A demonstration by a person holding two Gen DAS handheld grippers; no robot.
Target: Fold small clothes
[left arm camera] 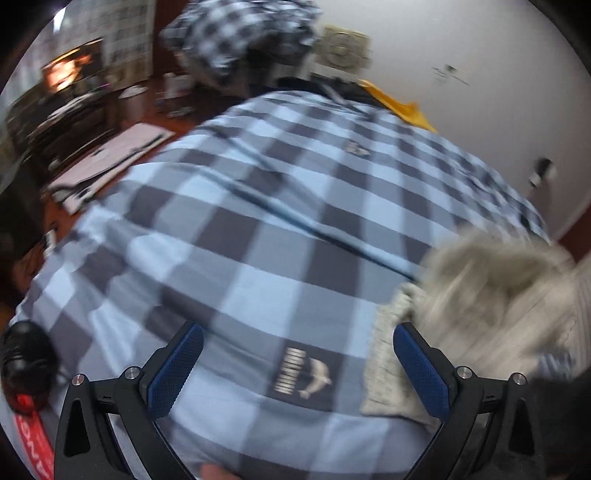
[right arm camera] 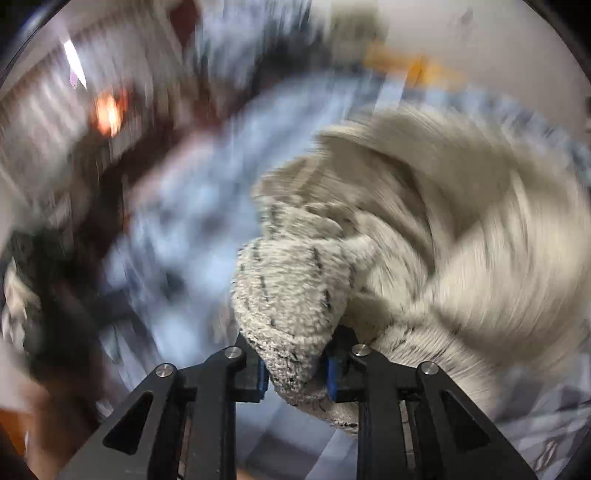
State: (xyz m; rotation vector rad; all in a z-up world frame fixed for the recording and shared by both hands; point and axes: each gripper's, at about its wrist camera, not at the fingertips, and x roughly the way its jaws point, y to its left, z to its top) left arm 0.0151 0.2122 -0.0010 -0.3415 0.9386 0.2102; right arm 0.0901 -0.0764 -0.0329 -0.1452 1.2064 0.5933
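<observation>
White wall (left arm camera: 461, 40) behind, reddish floor at the edges, cluttered dark shelves (left arm camera: 62, 110) far left w/ an orange glow. Bed takes up most of the left view: duvet (left arm camera: 266, 221) in big blue, pale-blue & charcoal checks, smooth cotton, a dark logo patch (left arm camera: 304, 376) w/ a pale leaping animal near the bottom. Matching checked pillow (left arm camera: 236, 33) at the head, yellow cloth (left arm camera: 402, 105) beside it.

Left claw (left arm camera: 297, 373) is wide open, blue textured pads spread, nothing between them, over the duvet.

Garment (right arm camera: 295, 291): fuzzy cream knit w/ dark flecks, bunched into a rounded lump, rest of it smeared by blur. Right claw (right arm camera: 295, 369) is clamped on that lump, pads pressed into the knit. In the left view it's a blurred pale heap (left arm camera: 491, 280) at the duvet's right side.
</observation>
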